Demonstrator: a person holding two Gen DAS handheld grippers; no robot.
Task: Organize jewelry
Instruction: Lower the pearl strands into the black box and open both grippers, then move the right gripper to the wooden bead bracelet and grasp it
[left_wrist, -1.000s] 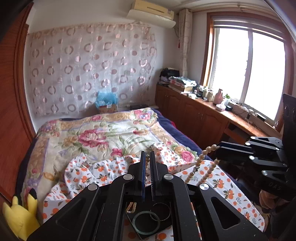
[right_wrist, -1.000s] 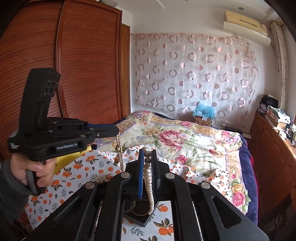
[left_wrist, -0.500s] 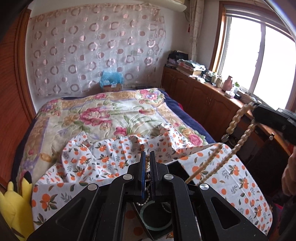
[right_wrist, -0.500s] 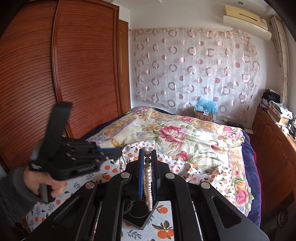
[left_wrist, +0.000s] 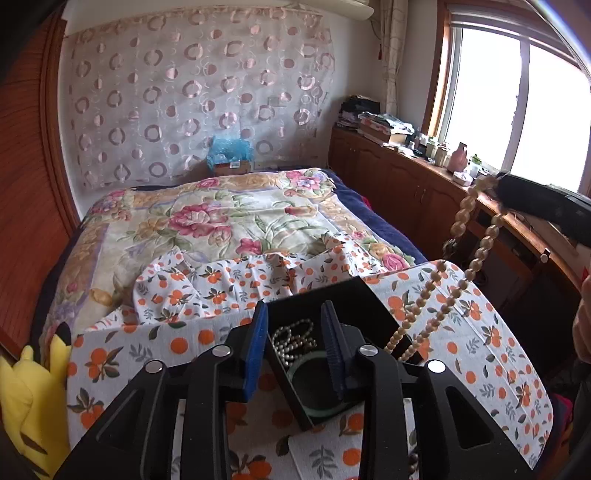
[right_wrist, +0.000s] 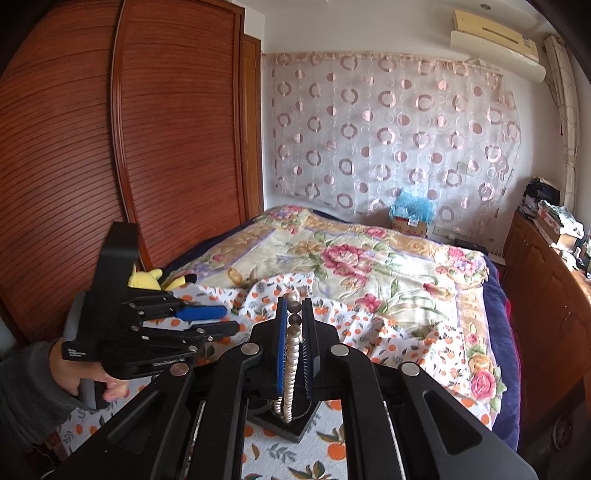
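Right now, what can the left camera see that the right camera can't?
Only the left wrist view shows inside the black box: a small pearl strand and a green bangle, plus the bright window.

Only the right wrist view shows the wooden wardrobe, the person's left hand and the open left gripper from the side.

Both show the long bead necklace pinched in the right gripper, the flowery bed and the yellow plush toy.

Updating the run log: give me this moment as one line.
left gripper: open over black box | right gripper: shut on bead necklace | necklace end in box | green bangle, pearls inside
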